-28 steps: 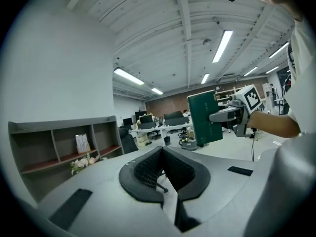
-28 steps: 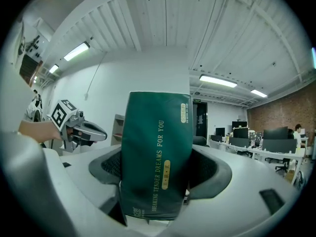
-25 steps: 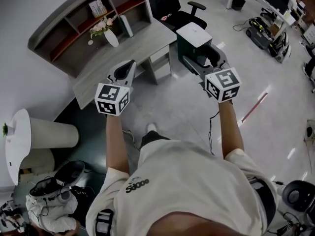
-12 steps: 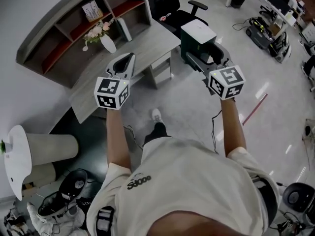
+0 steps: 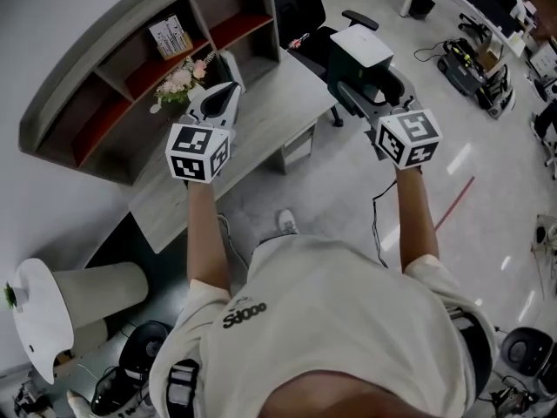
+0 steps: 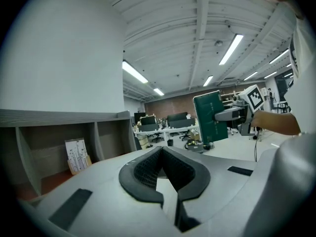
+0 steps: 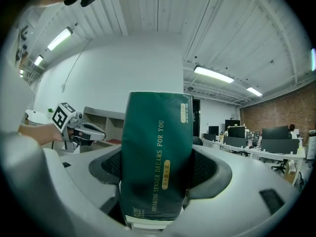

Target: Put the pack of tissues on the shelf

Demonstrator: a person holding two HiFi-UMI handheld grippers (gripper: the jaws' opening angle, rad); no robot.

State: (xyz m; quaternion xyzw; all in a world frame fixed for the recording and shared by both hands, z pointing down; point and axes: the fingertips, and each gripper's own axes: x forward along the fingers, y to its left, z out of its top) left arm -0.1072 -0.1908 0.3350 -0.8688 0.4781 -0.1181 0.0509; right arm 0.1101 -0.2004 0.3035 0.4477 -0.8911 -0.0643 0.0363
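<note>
The pack of tissues [image 7: 157, 157] is dark green with gold print and a white top [image 5: 361, 47]. My right gripper [image 7: 158, 171] is shut on it and holds it upright, in the air past the desk's right end [image 5: 370, 82]. The left gripper [image 5: 229, 91] hovers over the desk next to the flower vase, jaws shut with nothing between them [image 6: 162, 151]. The grey shelf [image 5: 83, 90] with red-brown boards stands against the wall behind the desk, also seen ahead in the left gripper view [image 6: 49, 118]. The pack [image 6: 212, 117] shows to the right there.
A grey desk [image 5: 252, 120] stands before the shelf, bearing a white vase of flowers [image 5: 178, 83]. A small printed box [image 5: 171, 35] sits in a shelf bay. A black office chair [image 5: 306, 11] is behind the desk's right end. A white round table [image 5: 39, 316] stands lower left.
The person has stepped closer to the desk and shelf. Both grippers have moved forward with them; the left one now hangs over the desk by the vase. The pack stays gripped.
</note>
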